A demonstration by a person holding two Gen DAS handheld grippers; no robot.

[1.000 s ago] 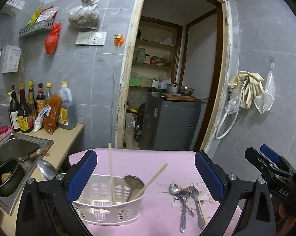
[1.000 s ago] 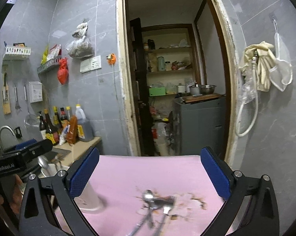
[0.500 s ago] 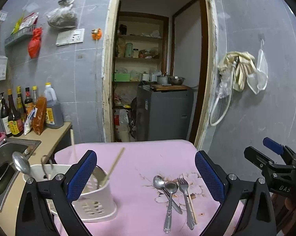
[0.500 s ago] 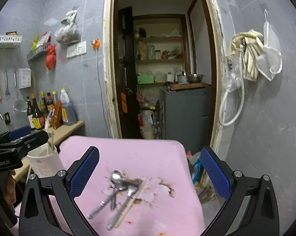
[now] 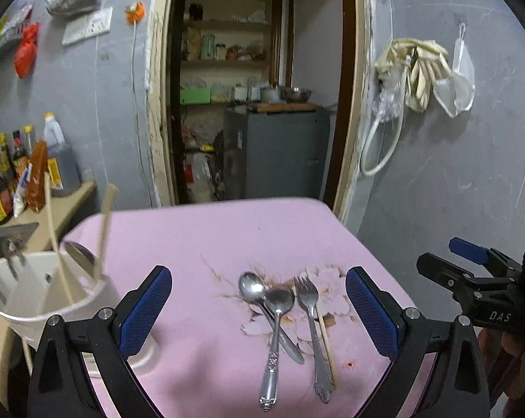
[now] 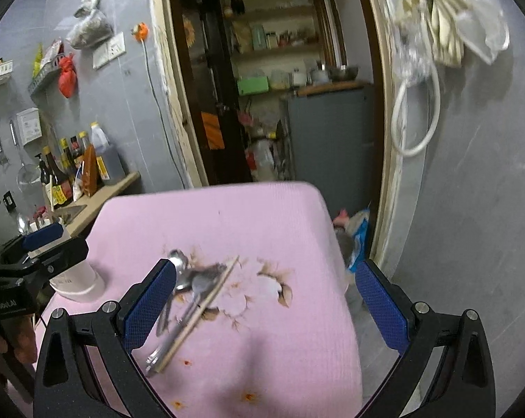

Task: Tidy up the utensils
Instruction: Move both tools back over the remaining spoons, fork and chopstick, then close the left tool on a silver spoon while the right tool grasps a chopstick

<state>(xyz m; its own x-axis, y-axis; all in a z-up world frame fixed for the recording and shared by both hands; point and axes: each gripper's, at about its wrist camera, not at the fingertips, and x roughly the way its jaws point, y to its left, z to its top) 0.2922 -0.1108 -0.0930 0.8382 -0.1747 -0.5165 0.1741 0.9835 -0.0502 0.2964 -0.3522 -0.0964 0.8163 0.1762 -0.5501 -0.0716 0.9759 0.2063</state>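
On the pink tablecloth [image 5: 206, 244] lie two metal spoons [image 5: 276, 317], a fork [image 5: 313, 327] and one wooden chopstick [image 5: 323, 334], side by side. They also show in the right wrist view [image 6: 189, 296]. A white utensil basket [image 5: 36, 296] at the table's left holds two chopsticks and a ladle. My left gripper [image 5: 259, 310] is open and empty, low over the table, framing the loose utensils. My right gripper [image 6: 265, 303] is open and empty, just right of the utensils; it also shows in the left wrist view [image 5: 471, 278].
A counter with sauce bottles [image 5: 4, 174] and a sink [image 5: 8, 237] stands left of the table. An open doorway [image 5: 255, 104] with a grey cabinet is behind. Cloths and a hose [image 5: 412, 69] hang on the right wall. The table's right edge drops to the floor [image 6: 367, 313].
Both grippers have swung right and lower toward the loose utensils. The basket has slid to the left edge of the left wrist view. Both stay open.
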